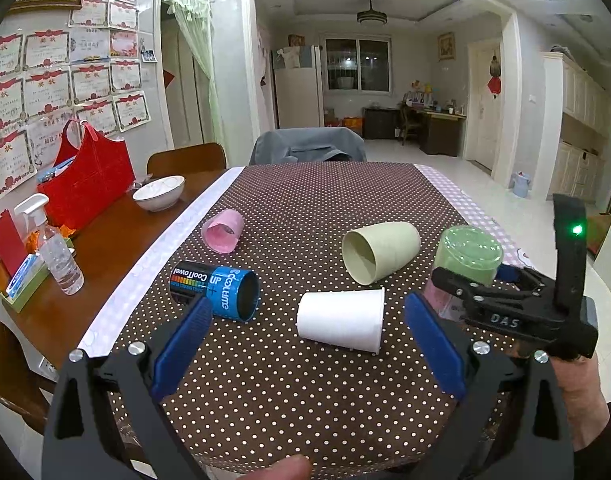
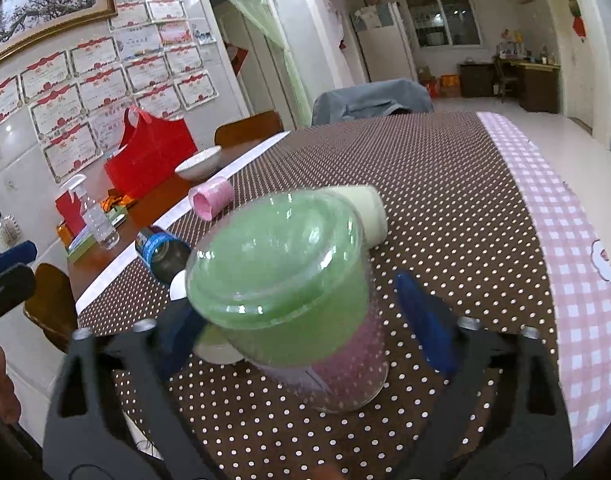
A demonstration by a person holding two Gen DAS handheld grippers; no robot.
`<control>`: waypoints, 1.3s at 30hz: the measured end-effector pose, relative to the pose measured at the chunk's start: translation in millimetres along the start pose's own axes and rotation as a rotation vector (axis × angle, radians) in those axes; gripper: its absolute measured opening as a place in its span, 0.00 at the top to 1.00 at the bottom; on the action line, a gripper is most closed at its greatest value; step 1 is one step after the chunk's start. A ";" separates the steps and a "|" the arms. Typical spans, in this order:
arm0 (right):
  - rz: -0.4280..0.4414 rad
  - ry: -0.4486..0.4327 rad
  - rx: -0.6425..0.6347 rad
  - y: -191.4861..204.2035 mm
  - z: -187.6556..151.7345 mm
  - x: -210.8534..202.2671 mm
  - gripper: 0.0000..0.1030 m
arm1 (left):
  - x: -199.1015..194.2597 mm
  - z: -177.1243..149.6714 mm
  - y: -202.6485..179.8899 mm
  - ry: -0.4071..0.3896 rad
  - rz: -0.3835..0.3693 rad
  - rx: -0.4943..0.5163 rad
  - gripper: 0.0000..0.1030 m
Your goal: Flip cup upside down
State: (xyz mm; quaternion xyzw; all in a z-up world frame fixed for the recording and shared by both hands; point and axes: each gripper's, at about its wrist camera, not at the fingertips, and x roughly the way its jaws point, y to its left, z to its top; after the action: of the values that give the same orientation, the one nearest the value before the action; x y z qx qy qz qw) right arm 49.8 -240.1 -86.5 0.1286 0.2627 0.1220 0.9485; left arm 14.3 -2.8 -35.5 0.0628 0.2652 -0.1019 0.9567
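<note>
Already upended, a clear green cup stands rim-down on the counter between the right gripper's parted fingers. Beside it, four cups lie sideways, unturned; the left gripper gapes empty.

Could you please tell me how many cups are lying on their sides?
3: pink plastic cup far left, pale green cup centre, white paper cup nearest. None seem hidden.

On the tablecloth, the paper cup lies nearest. The CoolTowel canister lies to its left, with another cup behind it. A small cup lies farther left, before the bowl.
</note>
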 end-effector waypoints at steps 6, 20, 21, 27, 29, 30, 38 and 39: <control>-0.026 -0.031 0.007 1.2 8.9 -11.2 0.06 | -2.5 0.2 -1.2 -0.009 0.001 -0.002 0.08; -0.009 -0.100 0.015 16.7 27.9 -52.8 0.06 | -20.6 6.7 -8.2 -0.044 0.000 0.005 0.08; -0.012 -0.102 0.016 17.1 28.5 -55.4 0.06 | -21.8 7.6 -8.7 -0.047 0.001 0.005 0.08; -0.042 -0.115 0.023 22.5 32.1 -77.4 0.06 | -31.0 11.9 -12.9 -0.068 0.020 0.008 0.08; -0.050 -0.124 0.024 25.6 32.9 -85.8 0.06 | -33.2 12.8 -14.9 -0.074 0.029 0.012 0.08; -0.059 -0.132 0.023 27.3 32.9 -91.5 0.06 | -34.5 13.3 -15.9 -0.077 0.034 0.014 0.08; -0.131 -0.172 0.006 38.1 27.9 -126.8 0.06 | -47.9 16.3 -26.0 -0.101 0.055 0.022 0.07; -0.147 -0.178 0.003 39.9 25.9 -131.7 0.06 | -49.1 16.7 -26.6 -0.104 0.056 0.022 0.07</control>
State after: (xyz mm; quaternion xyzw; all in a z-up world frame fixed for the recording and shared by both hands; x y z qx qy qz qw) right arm -52.6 -246.7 8.8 0.1207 0.1865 0.0400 0.9742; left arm -24.7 -23.6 2.5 0.0754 0.2123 -0.0810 0.9709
